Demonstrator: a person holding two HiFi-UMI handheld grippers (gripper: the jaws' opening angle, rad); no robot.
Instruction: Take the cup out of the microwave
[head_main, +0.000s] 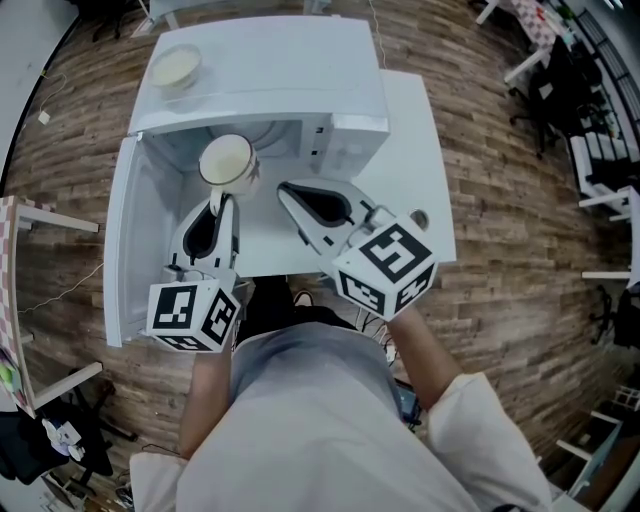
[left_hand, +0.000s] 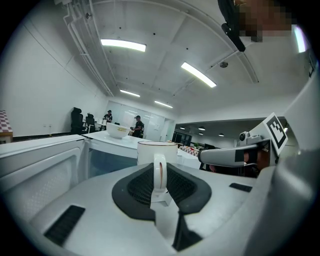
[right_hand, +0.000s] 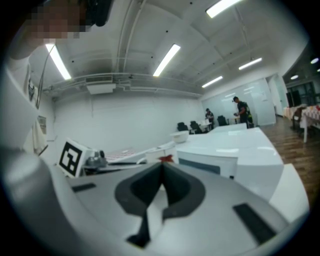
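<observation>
White ceramic cup (head_main: 226, 162) is held at the mouth of the white microwave oven (head_main: 300, 80), in front of the cavity opening. Whether its base is clear of the cavity floor cannot be told from the head view. Left gripper (head_main: 217, 203) is closed on the cup's thin loop handle (left_hand: 159, 172); nothing else of the cup is gripped, and the body hangs beyond the jaw tips. Right gripper (head_main: 287, 190) is pressed together on nothing and parked just beside the cup, to its right. Main risk as judged: with a pinch on the handle only, the cup can pivot about the pads, so a fast pull or a wrist roll could tip it or let it slip out. The inside of the cup looks pale, and contents cannot be confirmed; if liquid is present, any tilt means a spill. Second risk: the open white microwave door (head_main: 125, 250) stands close along the left side, so a sideways drift on withdrawal could knock the cup or gripper against it. Third: the idle right gripper is near enough to be clipped if the cup is swung right. A slow, straight, level pull is advised, with the bottom supported if possible.
</observation>
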